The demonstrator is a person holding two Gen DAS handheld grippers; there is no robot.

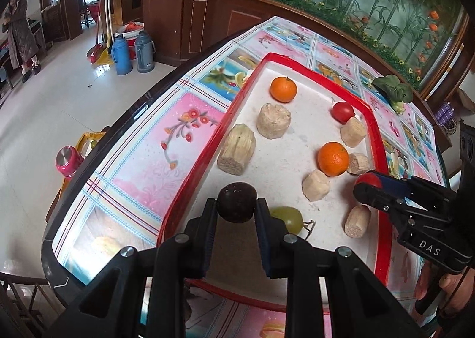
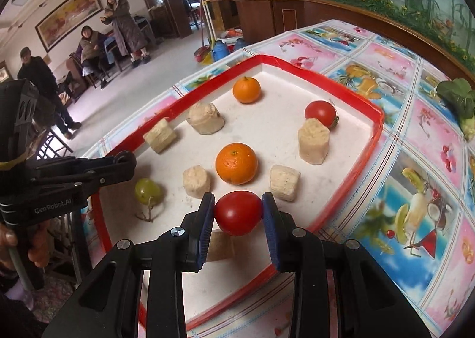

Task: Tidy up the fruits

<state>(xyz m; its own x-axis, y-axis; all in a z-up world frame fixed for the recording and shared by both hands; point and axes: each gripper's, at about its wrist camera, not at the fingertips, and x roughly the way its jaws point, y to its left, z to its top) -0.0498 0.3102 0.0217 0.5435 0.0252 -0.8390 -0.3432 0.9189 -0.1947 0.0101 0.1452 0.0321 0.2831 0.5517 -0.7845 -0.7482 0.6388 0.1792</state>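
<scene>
— Over the red-rimmed tray on the counter, what is each gripper doing?

— Left gripper: its jaws are pinching a dark round fruit, possibly a passion fruit. Right gripper: its jaws are squeezing a red tomato. Two oranges and a green grape are lying on the tray.
</scene>
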